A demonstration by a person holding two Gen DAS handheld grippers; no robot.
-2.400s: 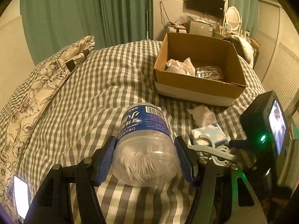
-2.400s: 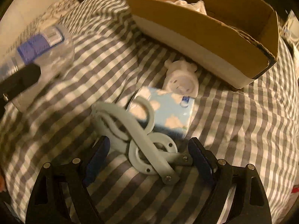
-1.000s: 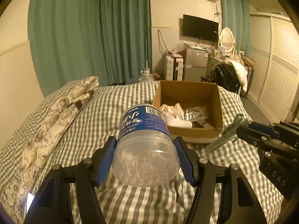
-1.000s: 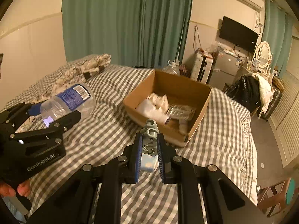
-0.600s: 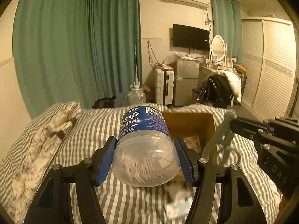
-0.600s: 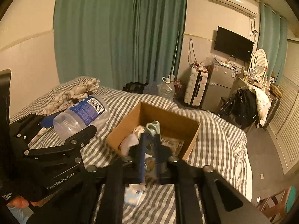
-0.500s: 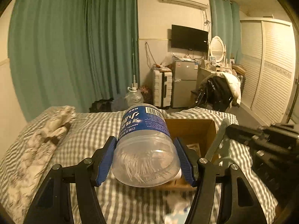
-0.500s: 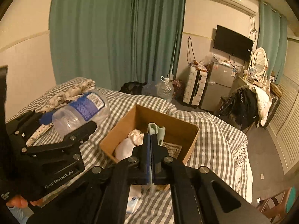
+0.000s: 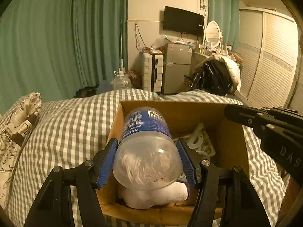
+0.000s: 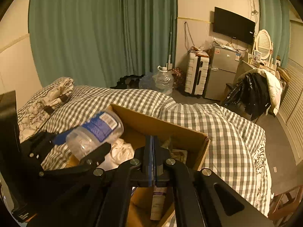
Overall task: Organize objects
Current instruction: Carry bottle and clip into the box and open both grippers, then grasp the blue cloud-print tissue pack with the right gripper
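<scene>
Gripper on my left [image 9: 148, 162] is clamped on the clear bottle [image 9: 146, 149], blue pads pressed to both sides of its body, base toward the camera and blue label pointing away. Half a second ago the bottle hung short of the cardboard box [image 9: 170, 113]; now it sits over the box's near-left part, just above a white rolled cloth [image 9: 157, 194] inside. My right gripper [image 10: 152, 158] has its pads pressed flat together with nothing visible between them, whereas a moment ago a pale green clip stuck up from them. I judge the clip has gone into the box, though I cannot pick it out among the contents. That leaves the bottle as the item in hand, and letting go should drop it onto the cloth. Beyond the left gripper, crumpled white material [image 9: 198, 138] lies toward the box's middle. The box rests on the checked bed [image 9: 72, 124], toward its far end, with green curtains [image 9: 62, 37] behind.
</scene>
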